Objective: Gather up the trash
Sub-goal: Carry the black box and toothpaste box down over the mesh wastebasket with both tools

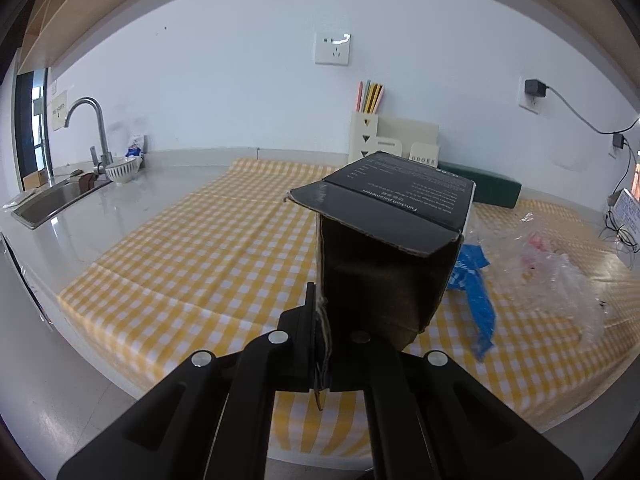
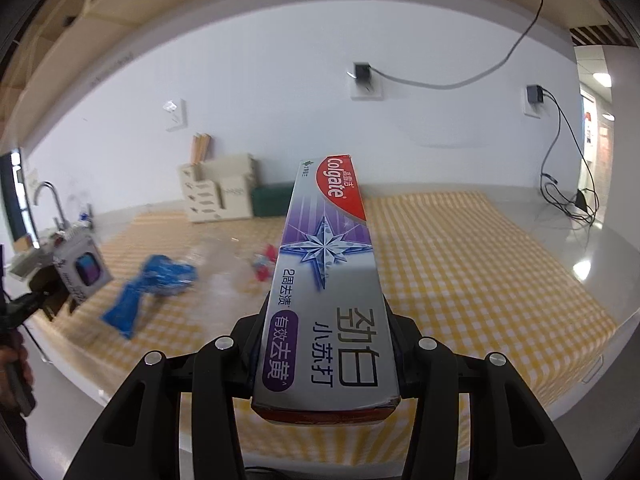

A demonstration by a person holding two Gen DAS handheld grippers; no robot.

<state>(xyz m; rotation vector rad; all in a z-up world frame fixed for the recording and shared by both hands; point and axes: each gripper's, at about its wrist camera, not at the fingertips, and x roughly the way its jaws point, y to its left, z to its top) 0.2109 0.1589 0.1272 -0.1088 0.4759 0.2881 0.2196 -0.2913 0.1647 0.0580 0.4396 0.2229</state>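
Cardboard, both pieces of it. The left gripper (image 1: 320, 344) has its jaws pinched together on a thin flap of a small black box (image 1: 396, 216), a torn-open carton with raw brown board showing inside and fine white print on its glossy top panel. The box hangs clear above the cloth, and its ragged lower edge sticks down between the pads. From the right wrist view the same box (image 2: 82, 274) shows at the far left, with a picture of a dark rounded gadget on its pale face.

The right gripper (image 2: 326, 356) is clamped on a long toothpaste carton (image 2: 330, 276), silver and purple with a red band at its far end and a faceted star printed in the middle. Its jaws grip the long sides of the carton near its near end, and the carton points away over the table, lifted off it.

Below lies a yellow-and-white checked cloth (image 1: 192, 256), smooth with faint fold creases. On it rest a crumpled blue wrapper (image 1: 474, 284) and, to its right, a heap of clear crinkled plastic film (image 1: 560, 276) with red scraps inside.

Beyond the cloth stand a cream desk organiser (image 1: 384, 140) holding pastel sticks and a dark green box (image 1: 492, 186) against a plain white wall with sockets. At far left, a steel sink (image 1: 48, 204) and curved tap (image 1: 94, 128) are set into a pale glossy counter beside a ribbed bowl (image 1: 122, 170).
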